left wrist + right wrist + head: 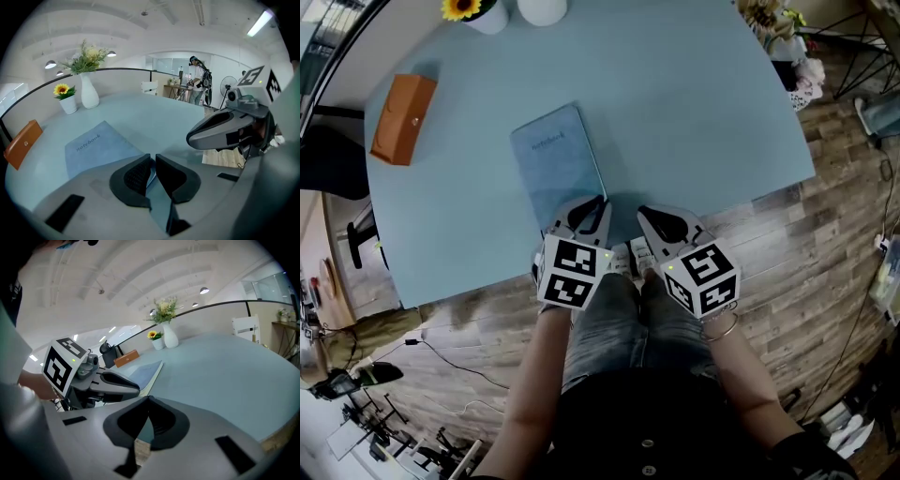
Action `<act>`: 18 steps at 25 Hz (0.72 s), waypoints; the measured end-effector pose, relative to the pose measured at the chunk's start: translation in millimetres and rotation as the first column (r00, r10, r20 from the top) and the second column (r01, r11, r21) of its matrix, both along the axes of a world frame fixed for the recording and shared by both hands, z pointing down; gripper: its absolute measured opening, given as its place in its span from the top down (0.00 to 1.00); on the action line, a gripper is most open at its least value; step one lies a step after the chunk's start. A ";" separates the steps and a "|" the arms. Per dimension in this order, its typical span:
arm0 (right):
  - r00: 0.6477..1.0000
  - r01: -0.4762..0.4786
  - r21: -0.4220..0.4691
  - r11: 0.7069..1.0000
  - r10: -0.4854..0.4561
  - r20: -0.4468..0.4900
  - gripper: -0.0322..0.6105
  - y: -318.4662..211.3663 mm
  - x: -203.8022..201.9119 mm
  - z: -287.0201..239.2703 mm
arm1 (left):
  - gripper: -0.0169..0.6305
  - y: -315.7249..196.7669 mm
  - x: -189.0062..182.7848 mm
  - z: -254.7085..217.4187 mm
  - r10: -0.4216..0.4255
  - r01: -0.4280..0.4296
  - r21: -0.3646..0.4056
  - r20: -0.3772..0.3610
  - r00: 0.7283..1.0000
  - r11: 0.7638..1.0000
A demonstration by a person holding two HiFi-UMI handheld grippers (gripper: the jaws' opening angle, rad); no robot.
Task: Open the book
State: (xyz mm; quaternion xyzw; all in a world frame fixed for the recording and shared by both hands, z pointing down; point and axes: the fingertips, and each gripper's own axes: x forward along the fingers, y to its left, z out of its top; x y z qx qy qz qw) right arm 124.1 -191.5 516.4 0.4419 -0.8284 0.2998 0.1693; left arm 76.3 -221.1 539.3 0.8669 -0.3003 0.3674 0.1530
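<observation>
A round pale blue table (694,112) seen from above, with a person's jeans-clad legs (609,328) at its 6 o'clock edge. A thin blue-grey book (555,155) lies closed and flat near the middle of the table. Its long side runs roughly from 12 to 6 o'clock, tilted slightly, and "notebook" is printed on the cover.

The left gripper (153,159) points down at the book's 5 o'clock corner. Its jaws are drawn almost fully together, and a thin pale sliver, seemingly the cover's edge at that corner, is pinched between the pads.

The right gripper (148,401) sits just beside the left one, at its 3 o'clock, over bare table near the edge. Its jaws meet at the tips with nothing between them, and it is clear of the book.

An orange case (403,117) lies at the book's 9 to 10 o'clock, well apart from it. At the table's 12 o'clock edge stand a small pot (68,104) holding a sunflower and a white vase (89,93) of flowers, close together. Wooden floor (825,244) surrounds the table.
</observation>
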 end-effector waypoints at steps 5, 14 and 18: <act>1.000 0.022 0.009 1.000 -0.022 0.005 0.95 -0.6 1.5 -3.8 | 0.92 -0.7 -1.8 -8.3 -0.035 0.034 -0.010 -0.032 0.999 0.999; 0.997 0.076 0.044 0.996 -0.076 0.020 0.95 -6.8 -6.4 -15.4 | 0.92 -4.1 -10.7 -20.6 -0.106 0.105 -0.018 -0.082 0.991 0.994; 0.996 0.080 0.055 0.995 -0.082 0.022 0.95 -8.4 -7.6 -21.0 | 0.92 -4.4 -14.9 -23.4 -0.135 0.132 -0.031 -0.113 0.984 0.991</act>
